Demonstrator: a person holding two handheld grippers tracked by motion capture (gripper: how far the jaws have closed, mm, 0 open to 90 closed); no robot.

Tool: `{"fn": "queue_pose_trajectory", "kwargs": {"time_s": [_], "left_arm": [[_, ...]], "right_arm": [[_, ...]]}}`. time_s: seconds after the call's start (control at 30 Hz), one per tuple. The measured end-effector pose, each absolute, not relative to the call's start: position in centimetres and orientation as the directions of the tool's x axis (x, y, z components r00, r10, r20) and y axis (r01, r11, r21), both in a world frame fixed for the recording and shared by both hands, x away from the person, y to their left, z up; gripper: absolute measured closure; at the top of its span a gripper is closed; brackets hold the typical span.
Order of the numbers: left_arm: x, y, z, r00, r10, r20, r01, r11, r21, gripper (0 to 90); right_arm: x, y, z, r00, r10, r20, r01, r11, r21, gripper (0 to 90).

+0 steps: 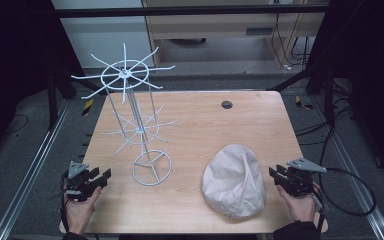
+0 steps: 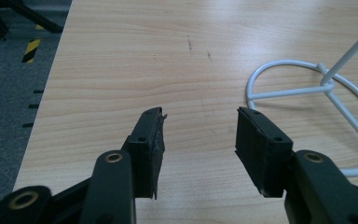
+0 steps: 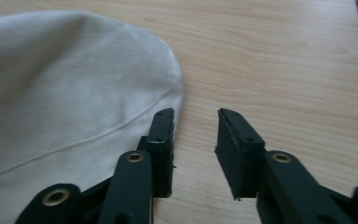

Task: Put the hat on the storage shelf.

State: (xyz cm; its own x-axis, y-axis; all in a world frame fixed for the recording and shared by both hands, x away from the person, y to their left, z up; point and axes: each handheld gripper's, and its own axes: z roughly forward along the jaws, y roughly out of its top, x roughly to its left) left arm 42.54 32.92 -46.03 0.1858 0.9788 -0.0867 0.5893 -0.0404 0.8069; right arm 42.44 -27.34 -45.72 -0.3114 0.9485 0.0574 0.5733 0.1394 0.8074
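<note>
A white wire rack [image 1: 137,120] stands upright left of the table's middle, with two tiers of spokes and a ring base [image 2: 317,107]. A pale beige cloth cap [image 1: 235,180] lies flat at the front right; its edge [image 3: 74,88] reaches just left of my right gripper. My left gripper [image 1: 102,176] is held at the front left corner, open, with bare wood between its jaws [image 2: 198,126]. My right gripper [image 1: 276,172] is held at the front right, open and holding nothing [image 3: 196,126], its left jaw beside the cap's rim.
The wooden table [image 1: 205,120] has a dark round grommet [image 1: 226,104] near its far edge. Metal frame rails [image 1: 35,160] run along both sides over grey floor. A black cable [image 1: 350,195] loops off the right gripper.
</note>
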Motion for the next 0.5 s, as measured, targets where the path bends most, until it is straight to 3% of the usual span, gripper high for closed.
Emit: {"fn": "queue_pose_trajectory", "kwargs": {"time_s": [0.23, 0.5], "left_arm": [[42.3, 32.7, -45.8, 0.188, 0.978, -0.094, 0.598, -0.038, 0.800, 57.4], [41.5, 31.9, -45.5, 0.229, 0.968, -0.100, 0.599, -0.060, 0.798, 73.5]], "right_arm": [[40.9, -26.5, -43.6, -0.422, 0.905, 0.052, 0.532, 0.201, 0.823, 80.3], [39.2, -25.7, -41.8, -0.574, 0.816, 0.065, 0.499, 0.286, 0.818, 90.0]]}}
